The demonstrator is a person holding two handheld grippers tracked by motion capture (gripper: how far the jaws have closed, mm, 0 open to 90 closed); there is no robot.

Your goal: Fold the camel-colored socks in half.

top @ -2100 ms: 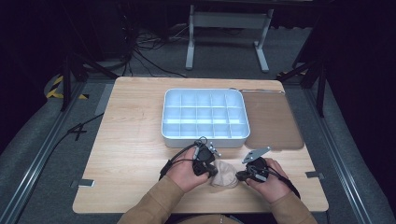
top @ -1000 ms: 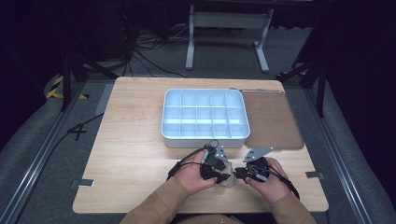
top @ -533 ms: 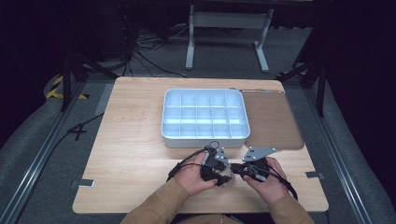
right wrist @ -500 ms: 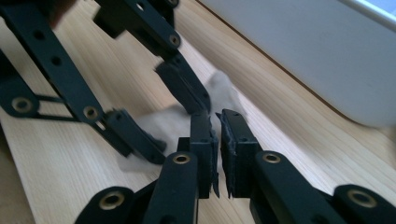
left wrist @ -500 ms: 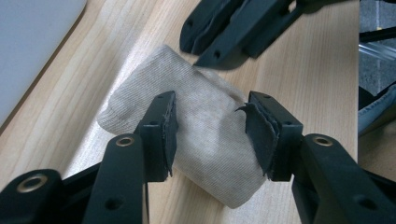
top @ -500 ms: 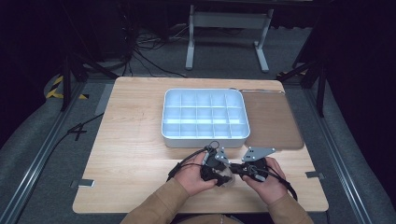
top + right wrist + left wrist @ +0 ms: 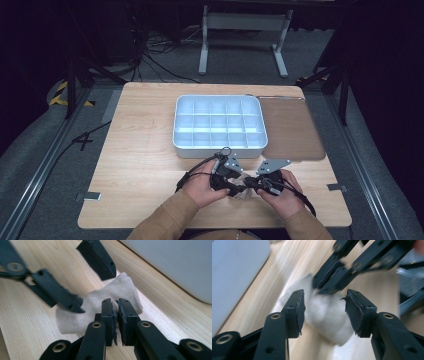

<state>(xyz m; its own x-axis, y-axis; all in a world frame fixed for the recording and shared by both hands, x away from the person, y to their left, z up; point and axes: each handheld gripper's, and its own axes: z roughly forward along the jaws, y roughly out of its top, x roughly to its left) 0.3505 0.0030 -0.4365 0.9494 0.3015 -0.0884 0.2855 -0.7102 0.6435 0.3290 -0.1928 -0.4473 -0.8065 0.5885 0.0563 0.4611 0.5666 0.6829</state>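
Observation:
A small beige cloth (image 7: 242, 193) lies bunched on the wooden table (image 7: 145, 150) between the two hands. In the left gripper view the cloth (image 7: 324, 315) sits between the spread jaws of my left gripper (image 7: 325, 308). Those jaws have just been opening and the pads stand clear of it. My right gripper (image 7: 117, 308) comes from the opposite side. Its jaws, almost together after easing slightly, pinch the near edge of the cloth (image 7: 100, 302). In the high view the left gripper (image 7: 235, 189) and the right gripper (image 7: 248, 186) meet tip to tip over the cloth.
A white tray (image 7: 218, 149) with several empty compartments stands just beyond the hands. A brown mat (image 7: 290, 130) lies to its right. Bare wood stretches to the left of the tray and hands.
Both hands have drawn together over the cloth, the left one shifting right. The left gripper's jaws have spread wider around the cloth.

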